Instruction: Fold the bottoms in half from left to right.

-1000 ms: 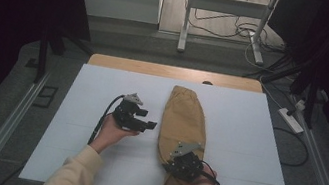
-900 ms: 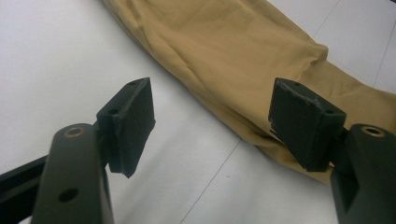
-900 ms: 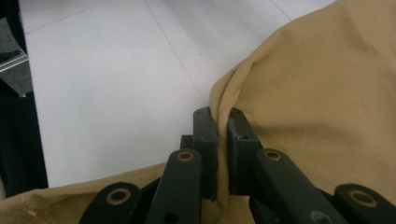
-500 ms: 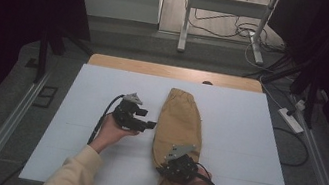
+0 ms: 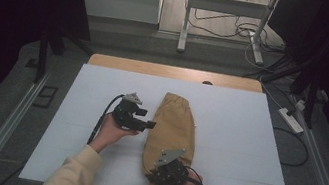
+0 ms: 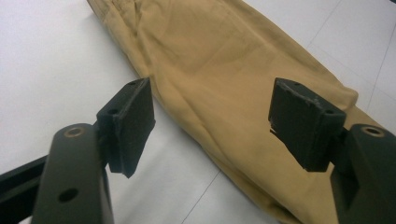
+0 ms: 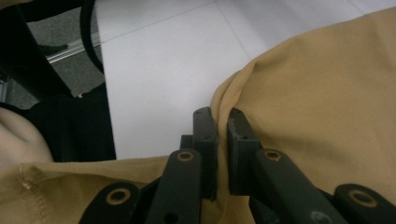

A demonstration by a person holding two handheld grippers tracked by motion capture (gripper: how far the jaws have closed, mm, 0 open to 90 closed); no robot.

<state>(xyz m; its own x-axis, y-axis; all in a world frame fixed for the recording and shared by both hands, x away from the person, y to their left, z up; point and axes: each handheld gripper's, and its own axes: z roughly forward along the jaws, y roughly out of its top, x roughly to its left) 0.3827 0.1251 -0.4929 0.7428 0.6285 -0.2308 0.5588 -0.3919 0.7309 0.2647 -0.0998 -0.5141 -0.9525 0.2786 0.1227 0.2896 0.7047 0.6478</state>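
A tan garment (image 5: 175, 122), folded into a long strip, lies along the middle of the white table (image 5: 246, 136). My right gripper (image 5: 155, 174) is at the strip's near end, shut on a pinched fold of the tan cloth (image 7: 317, 93); its jaws (image 7: 222, 116) stand almost together with fabric between them. My left gripper (image 5: 151, 125) hovers just left of the garment, pointing at its left edge. Its jaws (image 6: 212, 121) are open with nothing between them, and the tan cloth (image 6: 210, 60) lies beyond them.
A wooden strip (image 5: 176, 72) borders the table's far edge. On the floor are a power strip (image 5: 290, 119) at the right, metal stand legs (image 5: 184, 25) and cables at the back, and a rail (image 5: 10, 122) along the left side.
My right gripper has moved left and a little nearer, dragging the near end of the garment with it, so the strip now bends leftward. The left gripper has stayed put.
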